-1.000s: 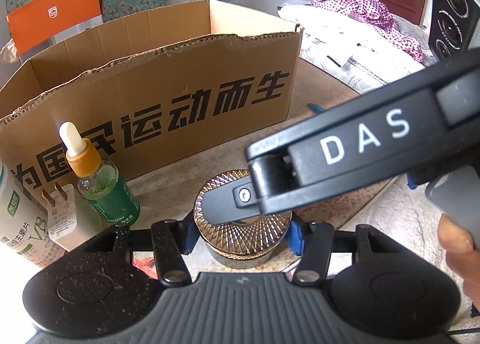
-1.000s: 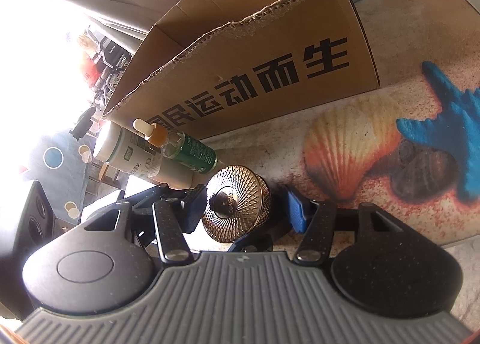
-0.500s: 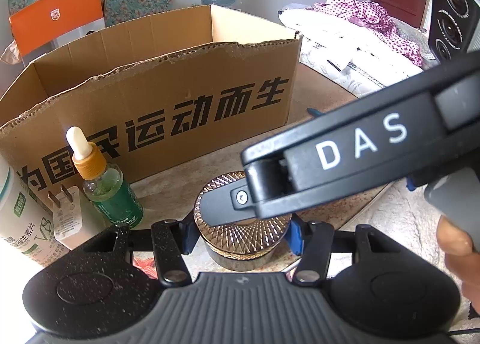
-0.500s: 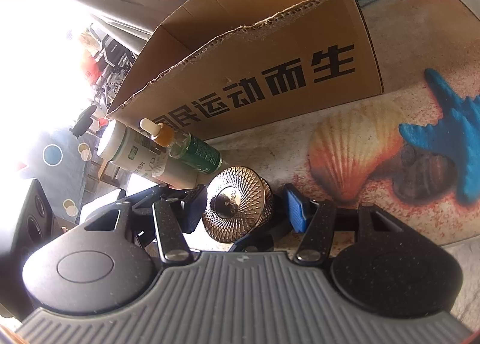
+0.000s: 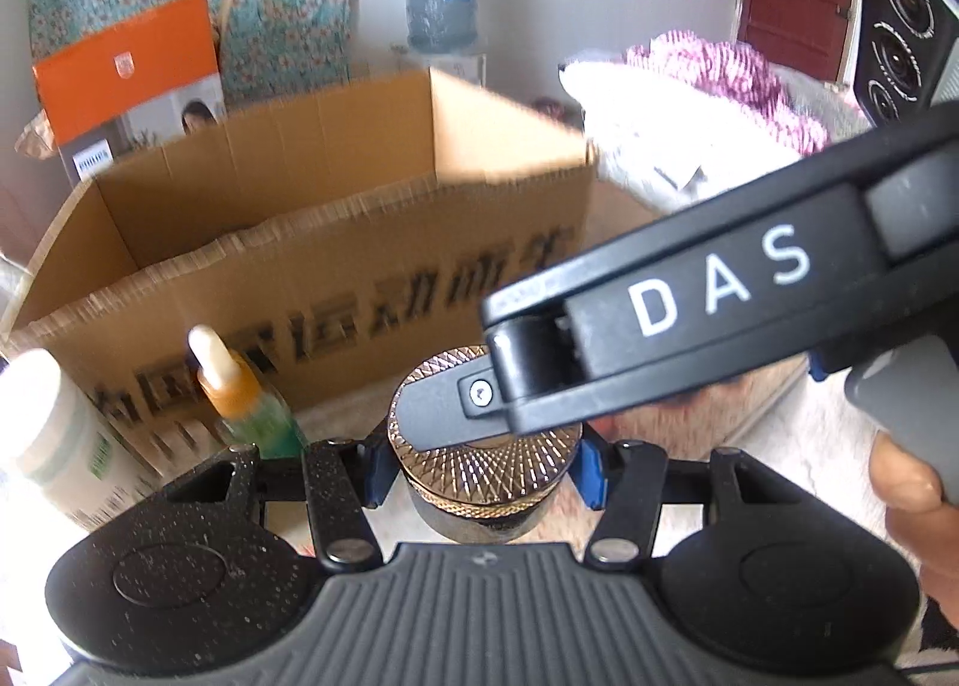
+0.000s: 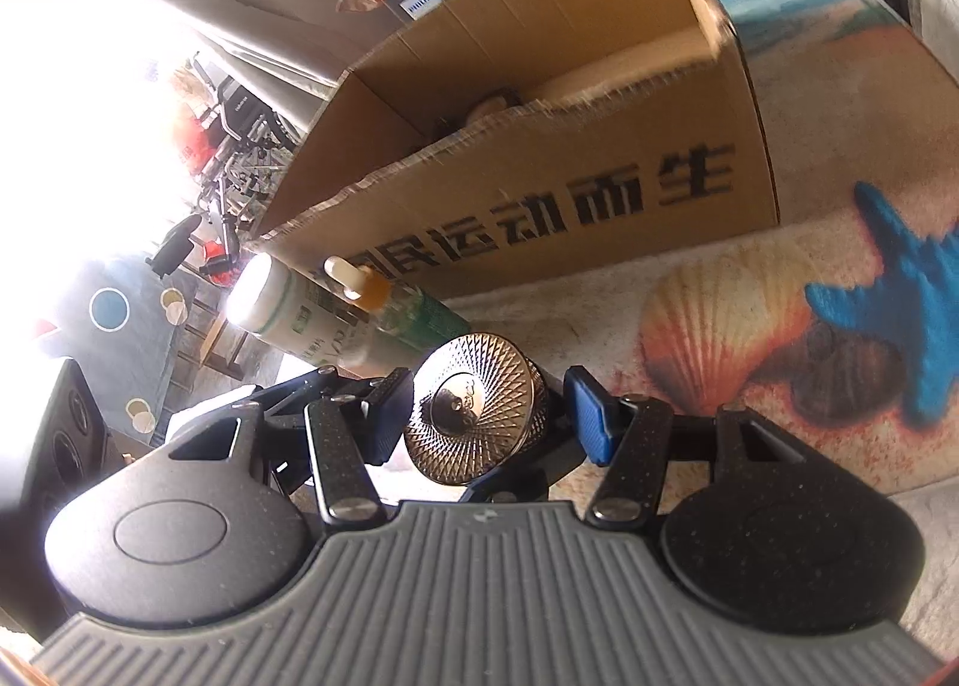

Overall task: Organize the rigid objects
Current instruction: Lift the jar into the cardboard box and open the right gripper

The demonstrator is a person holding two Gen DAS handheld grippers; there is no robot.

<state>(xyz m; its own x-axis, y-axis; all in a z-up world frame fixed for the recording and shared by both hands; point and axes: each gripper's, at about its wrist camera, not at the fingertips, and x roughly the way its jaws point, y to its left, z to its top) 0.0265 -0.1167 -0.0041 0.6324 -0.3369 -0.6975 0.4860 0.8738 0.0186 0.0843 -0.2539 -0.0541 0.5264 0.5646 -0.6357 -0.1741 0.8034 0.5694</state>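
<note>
Seashell-printed table covering [image 6: 719, 326] lies under an open cardboard box [image 5: 335, 290]. Just in front of the box, both the left gripper [image 5: 479, 467] and right gripper [image 6: 488, 416], jaws half open, clamp the gold-lidded jar [image 5: 485, 464], seemingly lifted. A dropper bottle [image 5: 240, 392] stands beside it.

Glossy ribbed metallic jar lid [image 5: 485, 446]; matt corrugated cardboard box [image 5: 335, 266] with rough-torn edge

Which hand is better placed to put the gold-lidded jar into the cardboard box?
Left, probably: the left gripper clamps both sides of the gold-lidded jar, facing the cardboard box. The right gripper only straddles it, a gap showing at its blue pad.
</note>
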